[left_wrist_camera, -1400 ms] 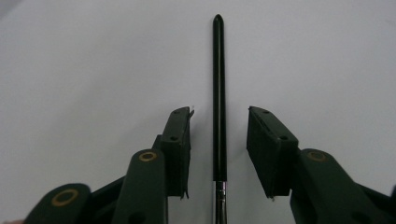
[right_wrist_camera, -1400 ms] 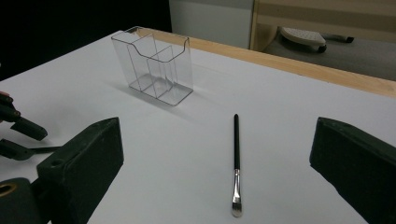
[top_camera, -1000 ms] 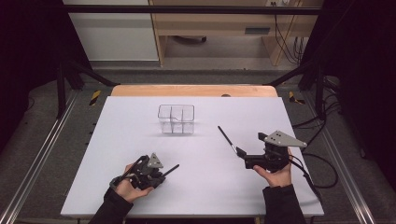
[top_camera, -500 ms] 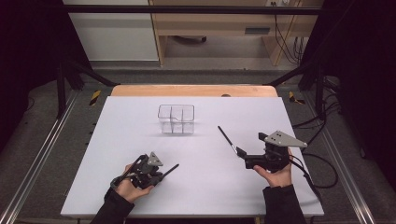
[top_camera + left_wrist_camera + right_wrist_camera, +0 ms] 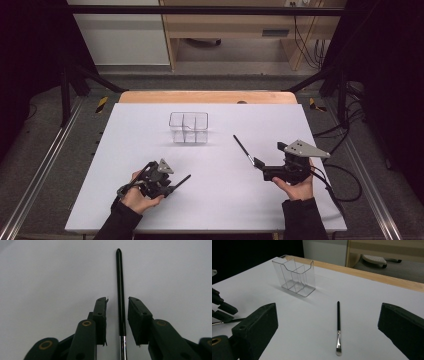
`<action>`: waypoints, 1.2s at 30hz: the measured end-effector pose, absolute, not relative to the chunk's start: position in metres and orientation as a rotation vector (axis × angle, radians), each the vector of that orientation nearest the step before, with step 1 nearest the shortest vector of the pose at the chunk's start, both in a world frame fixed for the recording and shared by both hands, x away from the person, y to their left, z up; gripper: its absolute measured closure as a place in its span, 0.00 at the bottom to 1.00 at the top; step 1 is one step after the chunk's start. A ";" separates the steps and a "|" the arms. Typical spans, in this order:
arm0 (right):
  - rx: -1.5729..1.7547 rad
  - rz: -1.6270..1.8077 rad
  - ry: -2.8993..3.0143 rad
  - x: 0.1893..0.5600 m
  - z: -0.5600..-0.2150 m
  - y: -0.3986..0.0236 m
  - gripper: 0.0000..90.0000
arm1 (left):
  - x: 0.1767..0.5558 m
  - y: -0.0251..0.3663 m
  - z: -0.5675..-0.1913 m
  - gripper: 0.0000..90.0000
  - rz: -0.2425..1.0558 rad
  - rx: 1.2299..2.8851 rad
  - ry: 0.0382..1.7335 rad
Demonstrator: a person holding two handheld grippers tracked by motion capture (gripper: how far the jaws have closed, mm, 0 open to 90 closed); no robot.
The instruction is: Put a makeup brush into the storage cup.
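While a black brush [image 5: 120,290] lies on the white table [image 5: 125,150] between the left gripper [image 5: 117,312], its jaws have just been opening and now stand apart, touching nothing, so the grip seems let go. Farther right, another brush [image 5: 338,325] lies before the wide-open right gripper [image 5: 329,330], near the clear holder [image 5: 188,127].

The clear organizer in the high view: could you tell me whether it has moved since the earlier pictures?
No. The clear organizer stands at the same spot on the white table, just as far from its wooden far edge as before.
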State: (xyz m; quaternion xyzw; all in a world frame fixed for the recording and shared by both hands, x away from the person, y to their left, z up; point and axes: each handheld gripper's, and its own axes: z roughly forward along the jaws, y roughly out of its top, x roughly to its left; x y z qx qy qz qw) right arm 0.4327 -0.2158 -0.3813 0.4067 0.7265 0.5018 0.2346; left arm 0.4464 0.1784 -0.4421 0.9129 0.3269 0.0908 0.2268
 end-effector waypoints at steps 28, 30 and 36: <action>1.110 1.370 2.036 0.432 -0.380 -0.215 0.03 | 0.452 0.166 -0.448 0.89 0.131 2.690 0.886; 1.111 1.369 2.035 0.432 -0.380 -0.215 0.03 | 0.452 0.166 -0.448 0.91 0.134 2.689 0.891; 1.113 1.360 2.045 0.433 -0.381 -0.214 0.03 | 0.451 0.165 -0.448 0.92 0.145 2.696 0.872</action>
